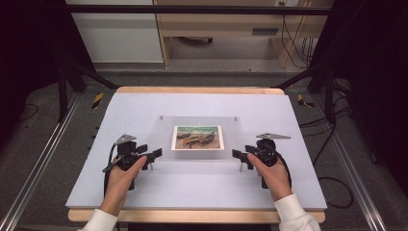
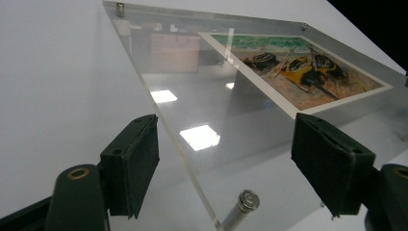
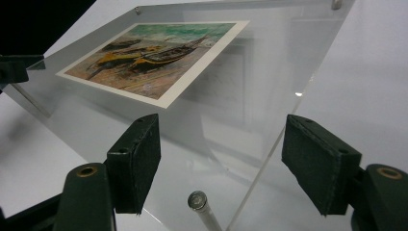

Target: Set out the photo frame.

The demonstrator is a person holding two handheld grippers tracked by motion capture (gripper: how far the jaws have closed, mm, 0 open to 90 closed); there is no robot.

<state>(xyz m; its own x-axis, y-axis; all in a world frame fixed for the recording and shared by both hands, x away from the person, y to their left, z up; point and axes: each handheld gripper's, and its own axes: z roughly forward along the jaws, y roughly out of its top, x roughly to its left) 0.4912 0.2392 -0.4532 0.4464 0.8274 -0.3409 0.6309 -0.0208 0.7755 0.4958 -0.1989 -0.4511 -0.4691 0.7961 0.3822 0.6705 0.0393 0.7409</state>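
The clear acrylic frame (image 1: pixel 197 139) lies mid-table (image 1: pixel 144 192), its boat print (image 1: pixel 197 137) unlettered. The left gripper (image 1: pixel 155 155) and right gripper (image 1: pixel 237 155) straddle its near corners with jaws apart, gripping nothing.

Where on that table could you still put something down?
Bare strips of the pale grey table mat border the clear acrylic picture frame at the back and front edges. Crowded: left gripper and right gripper flank its near corners.

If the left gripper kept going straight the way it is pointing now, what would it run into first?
Most likely the clear acrylic frame: the left gripper has open jaws either side of its near corner, where a metal standoff pin sits. Depth is hard to judge, so pin or panel edge could touch first.
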